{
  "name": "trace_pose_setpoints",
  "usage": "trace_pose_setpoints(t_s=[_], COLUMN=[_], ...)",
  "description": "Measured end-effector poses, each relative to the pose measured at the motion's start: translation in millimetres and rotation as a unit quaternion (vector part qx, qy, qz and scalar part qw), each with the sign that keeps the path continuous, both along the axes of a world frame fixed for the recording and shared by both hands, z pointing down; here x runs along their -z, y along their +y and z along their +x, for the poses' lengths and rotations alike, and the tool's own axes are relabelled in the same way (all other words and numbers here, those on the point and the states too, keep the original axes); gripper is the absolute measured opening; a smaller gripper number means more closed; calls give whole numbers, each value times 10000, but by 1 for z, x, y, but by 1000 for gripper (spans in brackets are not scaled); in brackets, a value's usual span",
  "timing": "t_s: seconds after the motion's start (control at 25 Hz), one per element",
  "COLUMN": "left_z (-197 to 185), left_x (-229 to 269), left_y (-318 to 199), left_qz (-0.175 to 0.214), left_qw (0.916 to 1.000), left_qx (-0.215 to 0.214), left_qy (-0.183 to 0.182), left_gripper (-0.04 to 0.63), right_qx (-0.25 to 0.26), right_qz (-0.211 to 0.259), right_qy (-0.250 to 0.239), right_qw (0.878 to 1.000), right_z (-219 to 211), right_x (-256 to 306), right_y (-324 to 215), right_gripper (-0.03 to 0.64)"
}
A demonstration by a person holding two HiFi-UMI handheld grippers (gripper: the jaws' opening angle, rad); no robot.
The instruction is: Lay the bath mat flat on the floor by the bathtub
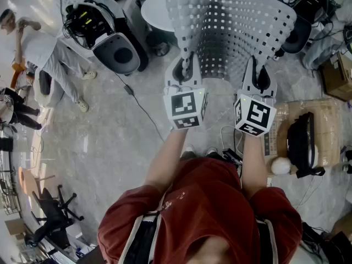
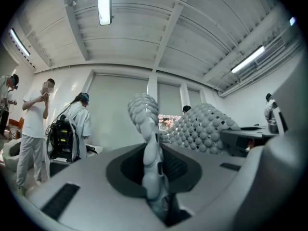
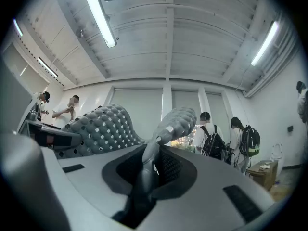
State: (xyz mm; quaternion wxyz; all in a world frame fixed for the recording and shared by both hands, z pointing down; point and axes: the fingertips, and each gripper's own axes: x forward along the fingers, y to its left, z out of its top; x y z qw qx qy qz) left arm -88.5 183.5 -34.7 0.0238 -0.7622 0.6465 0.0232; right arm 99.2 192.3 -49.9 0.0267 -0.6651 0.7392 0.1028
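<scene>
Head view: far edge of the bath mat (image 1: 231, 32) cut off at the top of the frame; the floor (image 1: 110, 142) beneath it and part of a white rounded shape behind it are hidden, so what that shape is can't be told. One mat, grey, knobbly, pierced with rows of small square holes, held up clear of the floor and spanning both grippers. Two grippers, each with one marker cube (image 1: 186, 108). Left gripper (image 1: 186, 65): tips buried in the mat's near edge from above; its own view shows the jaws nearly together, clamped on a thin fold of mat (image 2: 150, 148). Right gripper (image 1: 258, 73): same, jaws pinched on the mat edge (image 3: 147, 170), the rest of the mat bulging off to the left. Faces blurred in the gripper views. People counted in the right gripper view: two far left, two with backpacks (image 3: 214, 143) right of centre, one cut off at the right edge. On the floor: one cardboard box (image 1: 324, 125), one black bag (image 1: 301, 142) on it, one office chair (image 1: 52, 208).
</scene>
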Motion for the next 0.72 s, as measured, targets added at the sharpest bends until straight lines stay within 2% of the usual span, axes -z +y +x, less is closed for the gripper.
trace_pose_setpoints(t_s=[0.4, 0.72], left_z=[0, 7], left_x=[-11, -15], left_y=[-7, -11], left_qz=[-119, -171], left_qw=[9998, 9997], left_qx=[-151, -166], left_qy=[-62, 77], left_gripper=[58, 58], right_qx=[-51, -58], right_qz=[-57, -173], right_qy=[32, -106], right_qw=[10000, 9998], right_z=[-6, 7], right_x=[-7, -14], right_y=[-6, -9], right_gripper=[57, 57])
